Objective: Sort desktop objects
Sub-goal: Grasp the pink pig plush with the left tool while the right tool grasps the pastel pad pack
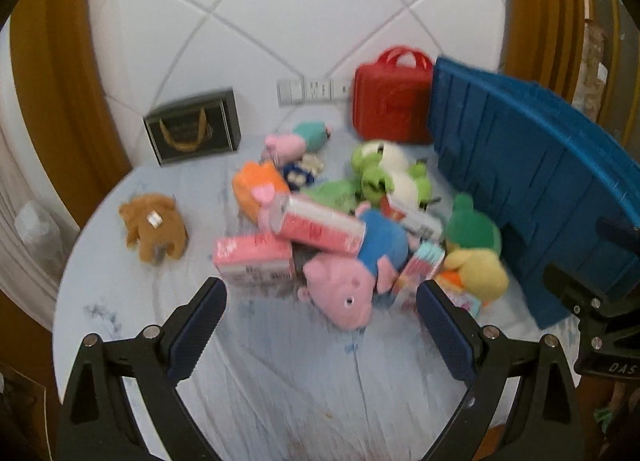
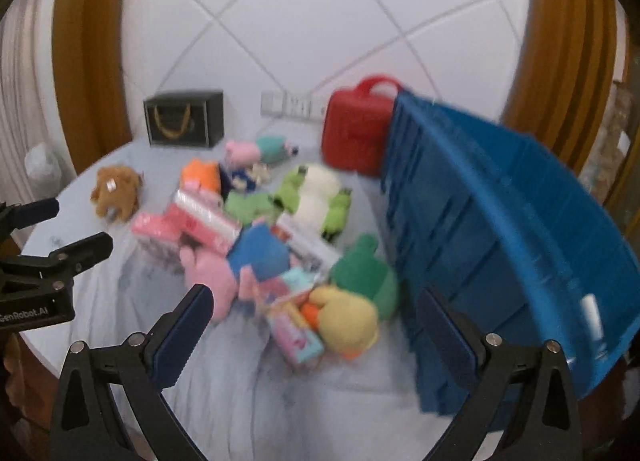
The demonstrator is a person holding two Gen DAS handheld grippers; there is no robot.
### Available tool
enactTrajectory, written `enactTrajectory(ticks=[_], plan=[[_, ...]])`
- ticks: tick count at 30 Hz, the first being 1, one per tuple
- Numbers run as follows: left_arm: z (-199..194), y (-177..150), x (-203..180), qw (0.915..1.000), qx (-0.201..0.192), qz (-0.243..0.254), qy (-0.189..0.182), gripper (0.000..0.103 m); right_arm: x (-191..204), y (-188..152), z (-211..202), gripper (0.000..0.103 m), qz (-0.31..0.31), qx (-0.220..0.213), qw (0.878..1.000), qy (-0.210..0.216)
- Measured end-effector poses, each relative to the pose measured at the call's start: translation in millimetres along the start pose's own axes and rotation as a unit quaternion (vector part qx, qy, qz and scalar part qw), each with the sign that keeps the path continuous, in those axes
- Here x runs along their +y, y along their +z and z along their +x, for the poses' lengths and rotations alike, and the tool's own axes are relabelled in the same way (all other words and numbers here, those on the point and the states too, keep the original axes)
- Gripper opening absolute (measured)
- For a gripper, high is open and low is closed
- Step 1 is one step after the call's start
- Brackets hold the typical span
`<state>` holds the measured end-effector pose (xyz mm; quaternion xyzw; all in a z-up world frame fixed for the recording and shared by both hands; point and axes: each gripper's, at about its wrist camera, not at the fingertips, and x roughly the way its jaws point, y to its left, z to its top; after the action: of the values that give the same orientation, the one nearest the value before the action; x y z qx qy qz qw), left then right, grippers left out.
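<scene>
A heap of plush toys and pink packets lies on the round pale table [image 1: 132, 301]. A pink pig plush in a blue shirt [image 1: 352, 261] lies nearest my left gripper [image 1: 322, 301], which hovers open just in front of it. A yellow duck plush [image 2: 346, 321] and a colourful box [image 2: 296, 331] lie just beyond the open, empty fingertips of my right gripper [image 2: 316, 305]. Pink tissue packets [image 1: 256, 257] sit left of the pig. A brown plush [image 1: 154, 227] lies apart at the left. A tall blue crate [image 2: 500, 237] stands at the right.
A red carry case [image 1: 394, 101] and a dark gift bag [image 1: 194, 125] stand at the back by the tiled wall. Green frog plushes [image 1: 384, 173] and an orange plush [image 1: 256, 185] lie mid-pile. The other gripper [image 2: 48, 257] shows at the left edge of the right wrist view.
</scene>
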<state>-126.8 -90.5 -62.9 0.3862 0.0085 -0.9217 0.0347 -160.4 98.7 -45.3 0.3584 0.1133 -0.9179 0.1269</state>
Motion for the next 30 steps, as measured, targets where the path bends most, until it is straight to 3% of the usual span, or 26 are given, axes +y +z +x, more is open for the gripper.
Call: enactTrajectory(ticks=[6, 15, 23, 30], plan=[[58.0, -25.0, -0.9, 0.9984, 0.057, 0.003, -0.001, 0.097, -0.8, -23.4, 50.0, 0.103, 0.025, 0.048, 0.998, 0.020], [147.8, -49.5, -23.1, 0.9944, 0.105, 0.015, -0.006, 0.097, -18.3, -73.2, 127.4, 0.103, 0.065, 0.126, 0.989, 0.030], [216.7, -57.7, -40.0, 0.9920, 0.125, 0.016, 0.002, 0.097, -26.8, -88.6, 168.1, 0.103, 0.081, 0.133, 0.987, 0.047], [248.4, -48.6, -44.5, 0.9924, 0.119, 0.008, 0.028, 0.097, -25.4, -92.0, 196.5, 0.102, 0.072, 0.142, 0.986, 0.051]])
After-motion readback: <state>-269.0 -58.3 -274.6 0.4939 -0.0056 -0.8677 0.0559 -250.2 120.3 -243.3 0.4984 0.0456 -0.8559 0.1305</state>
